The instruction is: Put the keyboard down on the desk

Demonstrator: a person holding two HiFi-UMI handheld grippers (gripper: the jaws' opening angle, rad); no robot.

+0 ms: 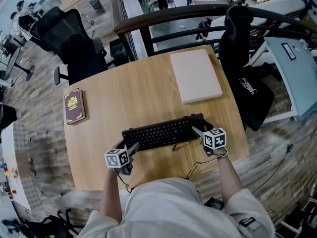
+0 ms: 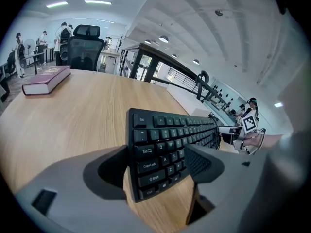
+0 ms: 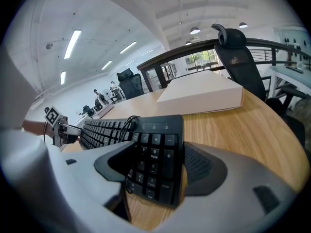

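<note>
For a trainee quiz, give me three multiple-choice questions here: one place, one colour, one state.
1. Where is the pale flat rectangular box? A far right of the wooden desk; B on a chair; C on the floor.
2. The hardcover book's colour? A green; B maroon; C white.
3. The black plastic keyboard's ends? A free; B one held; C both gripped.
A: head view shows it. B: maroon cover. C: the left hand-held gripper and the right hand-held gripper each clamp one end.

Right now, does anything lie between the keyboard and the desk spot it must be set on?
Nothing visible does. Under each end of the keyboard the desk shows only wood; the book and the flat white box lie well clear.
</note>
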